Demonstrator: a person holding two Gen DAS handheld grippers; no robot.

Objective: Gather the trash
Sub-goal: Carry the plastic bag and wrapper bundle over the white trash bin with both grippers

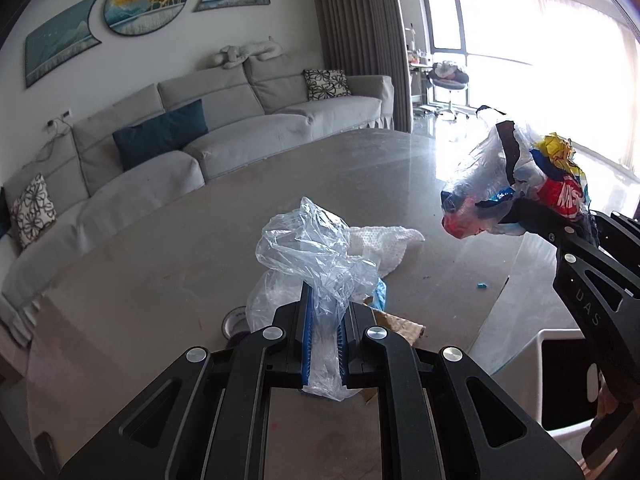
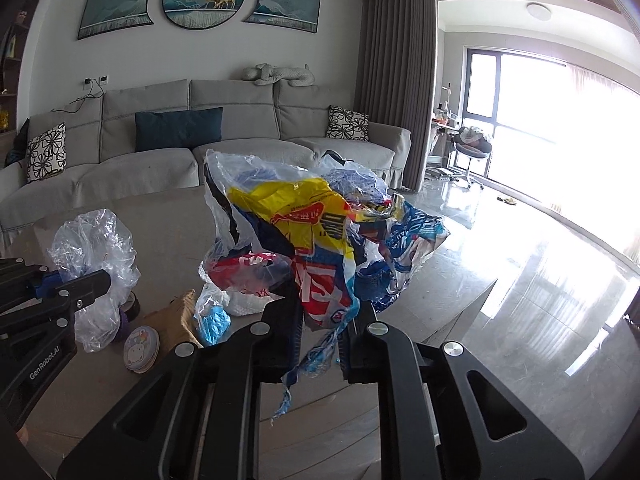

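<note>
The crumpled clear plastic bag (image 1: 316, 248) sits between the left gripper's (image 1: 325, 332) fingers above the grey stone table (image 1: 168, 248). To its right, the printed wrapper bundle (image 2: 320, 240) hangs in the right gripper (image 2: 320, 336). Behind the table stands the long grey sofa (image 2: 200, 136).

Black slotted fingers (image 1: 296, 320) with blue ribbed pads, silver screws.

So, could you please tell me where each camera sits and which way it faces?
Left wrist: on the left tongs, facing the sofa over the table; they grip a clear bag, right tongs alongside.
Right wrist: on the right tongs, also facing the sofa; they grip colourful wrappers.
Shared: sofa, table, clear bag, wrappers.
</note>
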